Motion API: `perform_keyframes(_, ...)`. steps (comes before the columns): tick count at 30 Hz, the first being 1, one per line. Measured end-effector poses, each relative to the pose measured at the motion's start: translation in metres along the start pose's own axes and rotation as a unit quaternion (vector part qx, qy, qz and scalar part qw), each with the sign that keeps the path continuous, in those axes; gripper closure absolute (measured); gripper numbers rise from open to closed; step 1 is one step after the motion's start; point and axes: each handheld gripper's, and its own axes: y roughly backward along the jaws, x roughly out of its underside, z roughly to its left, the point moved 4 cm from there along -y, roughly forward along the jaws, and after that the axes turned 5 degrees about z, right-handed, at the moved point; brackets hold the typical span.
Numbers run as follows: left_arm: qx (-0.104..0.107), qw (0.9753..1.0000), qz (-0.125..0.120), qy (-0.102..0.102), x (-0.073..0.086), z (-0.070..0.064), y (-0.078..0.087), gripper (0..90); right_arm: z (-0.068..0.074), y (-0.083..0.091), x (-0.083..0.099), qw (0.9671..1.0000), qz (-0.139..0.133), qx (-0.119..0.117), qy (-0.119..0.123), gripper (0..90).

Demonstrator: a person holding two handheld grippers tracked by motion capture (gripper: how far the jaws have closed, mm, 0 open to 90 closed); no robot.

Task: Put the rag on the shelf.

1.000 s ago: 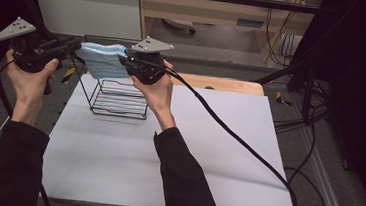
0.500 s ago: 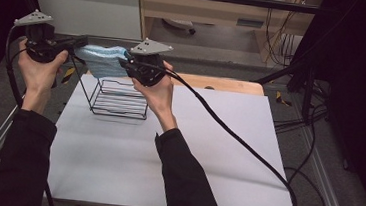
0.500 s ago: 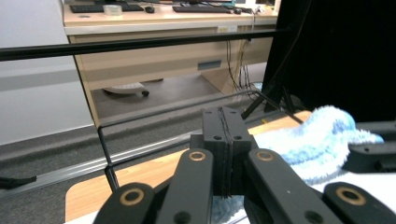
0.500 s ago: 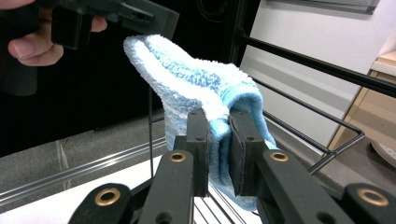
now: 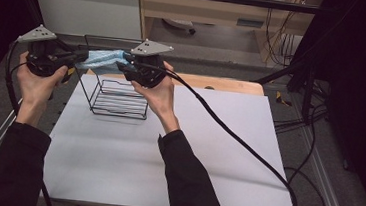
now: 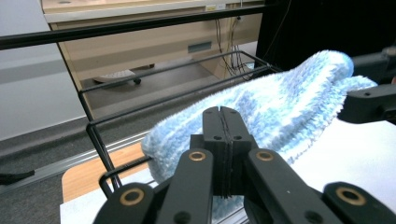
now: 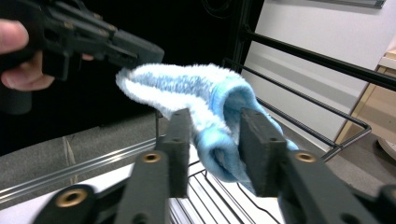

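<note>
A person sits at a white table and holds a black two-jaw gripper in each hand. Between the two grippers hangs a fluffy light blue cloth, up in the air over a black wire basket. The basket stands on the far left part of the table. The left gripper is at the left end of the cloth. In the left gripper view, its two jaws are pressed tight together, and the fuzzy blue cloth lies right behind their tips and spreads off to the right. The jaws seem to pinch the edge of the cloth. In the right gripper view, that same left gripper meets the far end of the cloth. The right gripper is at the other end of the cloth. In the right gripper view, its two jaws stand wide apart, and a folded, rounded bit of the cloth hangs down in the gap between them. The cloth sits close to both jaws, but they do not squeeze it. The top bars of the wire basket run behind and below the cloth. A thick black cable trails from the right gripper across the table to the right.
</note>
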Motion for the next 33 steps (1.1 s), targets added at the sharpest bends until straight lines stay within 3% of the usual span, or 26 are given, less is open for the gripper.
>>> perform_keyframes(4, 0.000, 1.0000, 0.005, -0.004, 0.005, -0.001, -0.004, 89.6, 0.001, 0.003, -0.003, 0.9999, -0.011, 0.002, -0.003, 51.4)
perform_keyframes(9, -0.002, 0.9999, 0.010, -0.012, 0.011, -0.003, -0.008, 89.6, 0.002, 0.007, -0.013, 0.9997, -0.024, 0.004, -0.008, 49.8)
perform_keyframes(13, -0.002, 0.9999, 0.011, -0.013, 0.014, -0.003, -0.011, 89.6, 0.007, 0.007, -0.020, 0.9997, -0.023, -0.009, -0.009, 64.5)
perform_keyframes(17, -0.001, 0.9998, 0.013, -0.015, 0.017, -0.003, -0.012, 89.6, 0.012, 0.001, -0.015, 0.9993, 0.010, -0.028, -0.024, 83.3)
perform_keyframes(19, 0.000, 0.9998, 0.013, -0.017, 0.019, -0.003, -0.012, 89.6, 0.011, -0.003, -0.010, 0.9987, 0.033, -0.030, -0.025, 87.6)
perform_keyframes(24, 0.006, 0.9998, 0.009, -0.015, 0.023, -0.002, -0.010, 89.6, 0.007, -0.009, 0.004, 0.9972, 0.062, -0.025, -0.032, 90.0)
perform_keyframes(30, 0.018, 0.9996, 0.010, -0.017, 0.034, -0.006, -0.006, 89.4, -0.001, -0.010, 0.017, 0.9973, 0.064, -0.010, -0.034, 90.0)
perform_keyframes(33, 0.005, 0.9993, 0.022, -0.029, 0.041, -0.008, -0.010, 89.3, -0.002, -0.011, 0.022, 0.9976, 0.063, -0.008, -0.028, 89.9)
